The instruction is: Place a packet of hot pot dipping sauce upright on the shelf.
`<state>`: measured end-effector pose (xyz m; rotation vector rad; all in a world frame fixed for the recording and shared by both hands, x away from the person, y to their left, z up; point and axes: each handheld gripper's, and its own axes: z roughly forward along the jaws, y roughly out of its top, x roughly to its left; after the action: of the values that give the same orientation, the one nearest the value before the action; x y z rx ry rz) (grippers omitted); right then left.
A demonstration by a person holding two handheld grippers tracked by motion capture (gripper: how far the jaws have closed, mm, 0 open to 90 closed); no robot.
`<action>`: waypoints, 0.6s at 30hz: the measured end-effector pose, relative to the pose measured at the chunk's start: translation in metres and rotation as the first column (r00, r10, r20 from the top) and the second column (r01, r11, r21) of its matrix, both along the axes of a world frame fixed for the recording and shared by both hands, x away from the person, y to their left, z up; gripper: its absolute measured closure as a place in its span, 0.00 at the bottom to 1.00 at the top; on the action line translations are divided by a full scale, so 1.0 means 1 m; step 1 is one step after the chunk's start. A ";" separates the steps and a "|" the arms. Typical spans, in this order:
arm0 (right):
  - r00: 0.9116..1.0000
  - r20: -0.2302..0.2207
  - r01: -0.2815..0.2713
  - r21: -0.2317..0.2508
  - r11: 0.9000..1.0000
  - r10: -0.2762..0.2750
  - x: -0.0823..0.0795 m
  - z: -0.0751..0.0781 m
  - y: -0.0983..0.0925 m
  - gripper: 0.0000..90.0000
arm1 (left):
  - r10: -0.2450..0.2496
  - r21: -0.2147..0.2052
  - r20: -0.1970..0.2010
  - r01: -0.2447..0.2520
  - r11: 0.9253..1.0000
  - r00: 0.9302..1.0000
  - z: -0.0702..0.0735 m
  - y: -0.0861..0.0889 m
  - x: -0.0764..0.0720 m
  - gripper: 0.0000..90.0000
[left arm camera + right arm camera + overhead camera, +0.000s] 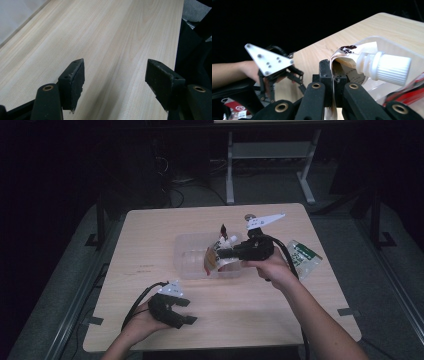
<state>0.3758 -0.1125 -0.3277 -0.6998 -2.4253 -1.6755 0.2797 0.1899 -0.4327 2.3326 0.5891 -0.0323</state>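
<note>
Dark room around pale wooden desk (pixel 150 245). Right tongs (pixel 216 255), centre of frame, pinched tight on spouted pouch (pixel 362 67) with white cap, held over clear plastic tub (pixel 192 251). Left tongs (pixel 186 312), lower left, spread wide, nothing between, low over bare desk. Step in hand, probably: lifting pouch out of tub. Next move needs firm grip, clear tub rim.

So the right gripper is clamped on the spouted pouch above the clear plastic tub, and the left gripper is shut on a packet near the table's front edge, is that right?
Not quite: the left gripper holds nothing. The left gripper view shows its jaws apart with only bare table between them. The rest stands: the right gripper is clamped on the spouted pouch above the clear plastic tub.
</note>
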 end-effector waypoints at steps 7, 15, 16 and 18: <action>1.000 -0.005 0.031 -0.031 0.999 -0.031 0.017 0.001 0.003 1.00 | -0.002 0.008 -0.004 0.003 1.000 1.000 0.000 0.000 0.000 0.35; 0.998 -0.021 0.058 -0.039 0.998 -0.058 0.032 -0.004 0.005 1.00 | -0.005 0.006 -0.005 0.005 1.000 1.000 -0.001 0.000 0.000 0.35; 0.998 -0.021 0.057 -0.040 0.998 -0.058 0.033 -0.005 0.005 1.00 | -0.006 0.006 -0.005 0.006 1.000 1.000 -0.001 0.000 0.000 0.35; 0.998 -0.022 0.063 -0.043 0.997 -0.064 0.035 -0.006 0.008 1.00 | -0.006 -0.001 -0.006 0.006 1.000 1.000 -0.001 0.000 0.000 0.35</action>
<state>0.4107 -0.1049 -0.3341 -0.8054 -2.4544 -1.6330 0.2796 0.1896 -0.4339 2.3341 0.5850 -0.0420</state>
